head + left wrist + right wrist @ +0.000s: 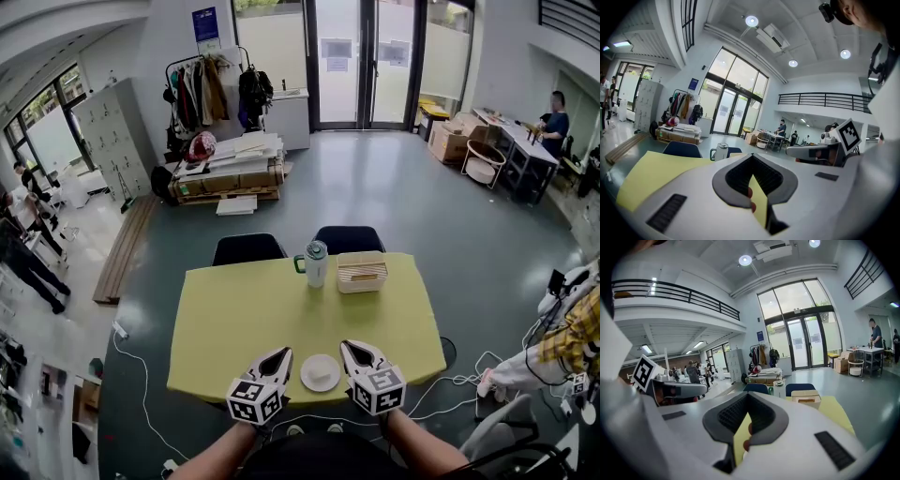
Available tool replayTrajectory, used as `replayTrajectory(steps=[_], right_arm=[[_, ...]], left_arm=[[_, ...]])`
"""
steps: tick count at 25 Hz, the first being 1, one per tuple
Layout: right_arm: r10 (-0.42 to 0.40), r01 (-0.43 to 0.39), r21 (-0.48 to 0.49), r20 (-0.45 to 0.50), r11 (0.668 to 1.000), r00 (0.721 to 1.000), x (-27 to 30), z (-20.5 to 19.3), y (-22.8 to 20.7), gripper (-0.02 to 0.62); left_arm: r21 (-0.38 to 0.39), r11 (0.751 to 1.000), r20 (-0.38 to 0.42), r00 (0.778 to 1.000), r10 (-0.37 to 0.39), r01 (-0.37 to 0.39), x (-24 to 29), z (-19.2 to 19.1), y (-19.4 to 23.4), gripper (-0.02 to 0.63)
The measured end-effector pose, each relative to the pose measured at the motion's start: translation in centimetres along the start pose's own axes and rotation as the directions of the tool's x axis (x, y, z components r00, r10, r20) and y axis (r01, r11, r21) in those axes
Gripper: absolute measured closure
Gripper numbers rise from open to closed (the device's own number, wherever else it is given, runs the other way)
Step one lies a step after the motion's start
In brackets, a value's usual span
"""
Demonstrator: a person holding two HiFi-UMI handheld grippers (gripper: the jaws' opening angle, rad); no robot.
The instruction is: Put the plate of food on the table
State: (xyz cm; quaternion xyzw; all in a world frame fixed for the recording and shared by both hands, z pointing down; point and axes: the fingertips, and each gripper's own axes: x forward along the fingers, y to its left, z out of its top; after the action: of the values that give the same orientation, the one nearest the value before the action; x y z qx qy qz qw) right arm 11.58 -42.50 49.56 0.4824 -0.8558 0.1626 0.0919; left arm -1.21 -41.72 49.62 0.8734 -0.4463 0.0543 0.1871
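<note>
A small white plate [320, 372] with a pale lump of food lies on the yellow table [244, 309], close to its near edge. My left gripper [277, 359] rests just left of the plate and my right gripper [354, 353] just right of it, both apart from its rim. Each points away from me with its jaws together and nothing between them. In the left gripper view the left gripper [752, 155] shows only a thin sliver of table through its pads. The right gripper [749, 394] looks the same. Neither gripper view shows the plate.
A white jug with a green handle [315, 263] and a beige box [362, 272] stand at the table's far side. Two dark chairs [247, 248] are tucked in behind. Cables [141, 384] run over the floor at left and right. A seated person's leg [562, 347] is at the right.
</note>
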Motion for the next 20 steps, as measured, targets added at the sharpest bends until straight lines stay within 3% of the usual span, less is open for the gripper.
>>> replayTrajectory(steps=[20], right_arm=[[-0.03, 0.03, 0.028, -0.011, 0.999, 0.999, 0.5, -0.7, -1.6, 0.583]], left_arm=[[-0.007, 1.0, -0.014, 1.0, 0.002, -0.002, 1.5, -0.6, 0.5, 0.598]])
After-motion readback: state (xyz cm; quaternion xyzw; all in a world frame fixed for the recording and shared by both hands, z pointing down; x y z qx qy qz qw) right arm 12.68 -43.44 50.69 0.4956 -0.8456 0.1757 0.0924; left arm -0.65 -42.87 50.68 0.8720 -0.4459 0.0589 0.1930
